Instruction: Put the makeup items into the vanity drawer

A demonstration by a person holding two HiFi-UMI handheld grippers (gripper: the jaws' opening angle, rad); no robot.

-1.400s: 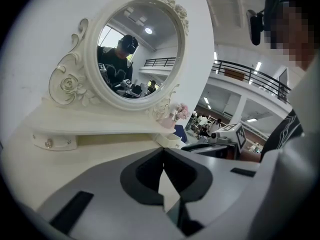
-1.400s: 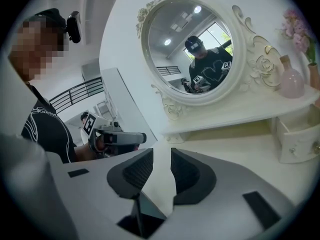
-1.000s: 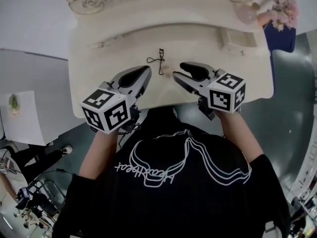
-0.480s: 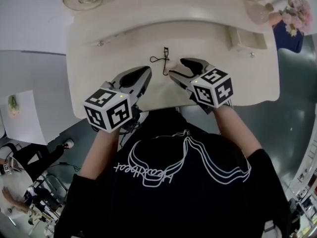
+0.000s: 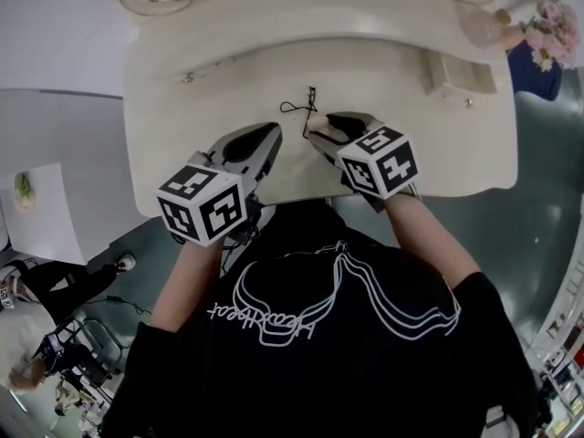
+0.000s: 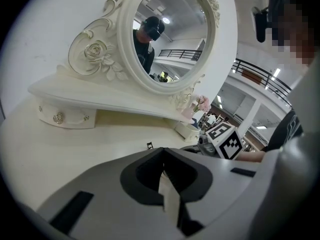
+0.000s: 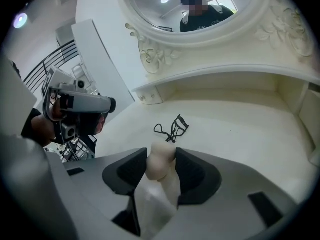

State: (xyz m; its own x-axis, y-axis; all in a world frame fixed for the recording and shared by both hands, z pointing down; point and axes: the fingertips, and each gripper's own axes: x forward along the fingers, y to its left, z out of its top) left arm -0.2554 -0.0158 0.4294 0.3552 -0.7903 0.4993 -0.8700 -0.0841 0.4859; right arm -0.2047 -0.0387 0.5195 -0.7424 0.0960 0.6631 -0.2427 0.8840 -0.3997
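A black eyelash curler [image 5: 306, 109] [image 7: 171, 129] lies on the cream vanity top [image 5: 182, 126], just beyond both grippers. My right gripper [image 5: 321, 129] [image 7: 161, 156] points at it from the near right. Its jaws are closing, with a beige, rounded makeup sponge [image 7: 161, 161] between the pads and touching both. My left gripper [image 5: 271, 137] [image 6: 162, 156] rests to the left of the curler. It is shut with nothing in it. In the left gripper view only a small piece of the curler [image 6: 149, 145] shows over the jaws.
An oval mirror [image 6: 167, 34] in a carved frame stands at the back of the vanity. Small drawer boxes sit under its shelf at the left [image 6: 60, 118] and right [image 5: 461, 71]. Pink flowers [image 5: 552, 30] stand at the far right. The table's front edge [image 5: 301, 199] is close to the person's body.
The right gripper has moved forward and left, closer to the eyelash curler, and its jaws stand narrower than a second ago. The left gripper has barely moved.
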